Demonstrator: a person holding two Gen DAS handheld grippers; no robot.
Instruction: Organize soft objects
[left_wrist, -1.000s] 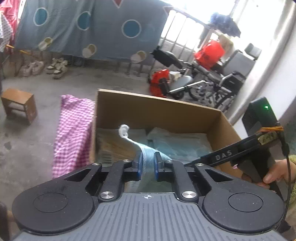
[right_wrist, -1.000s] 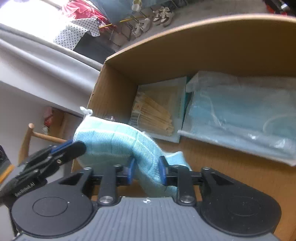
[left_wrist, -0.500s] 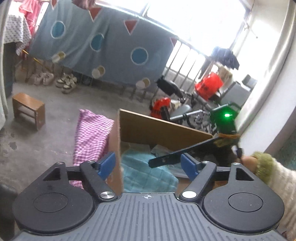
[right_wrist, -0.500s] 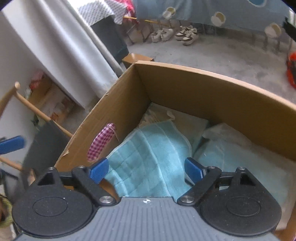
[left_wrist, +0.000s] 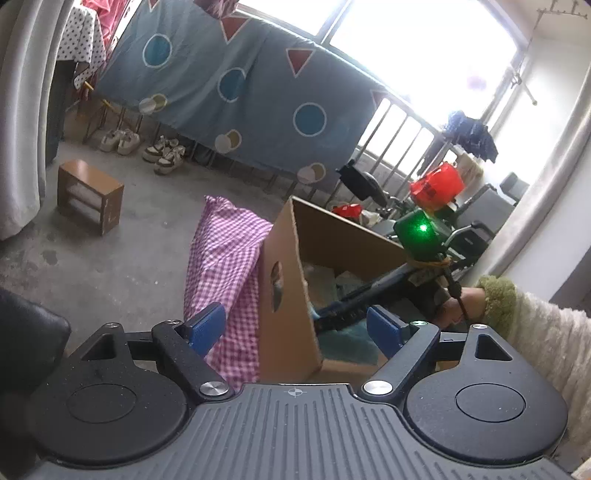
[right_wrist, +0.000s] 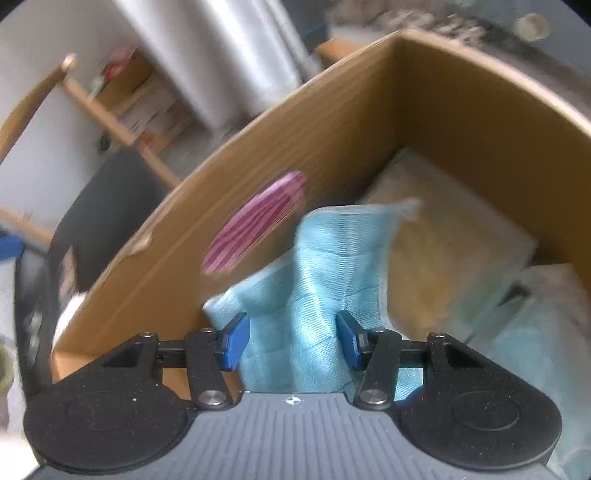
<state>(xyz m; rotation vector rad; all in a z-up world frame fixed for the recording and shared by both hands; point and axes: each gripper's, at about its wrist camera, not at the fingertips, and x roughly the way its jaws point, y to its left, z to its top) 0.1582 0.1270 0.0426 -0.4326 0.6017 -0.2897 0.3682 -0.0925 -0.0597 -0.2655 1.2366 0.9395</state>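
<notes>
One teal towel (right_wrist: 325, 280) rumpled in cardboard box (right_wrist: 369, 122), corner upward.

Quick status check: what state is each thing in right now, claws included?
Left claw: open, jaws just widened, nothing between them.
Right claw: open, jaws just narrowing around the teal cloth, pads not pressing.
Teal cloth: rumpled, inside the box.
Cardboard box: open-topped, upright.
Pink checked cloth: draped outside the box.
</notes>
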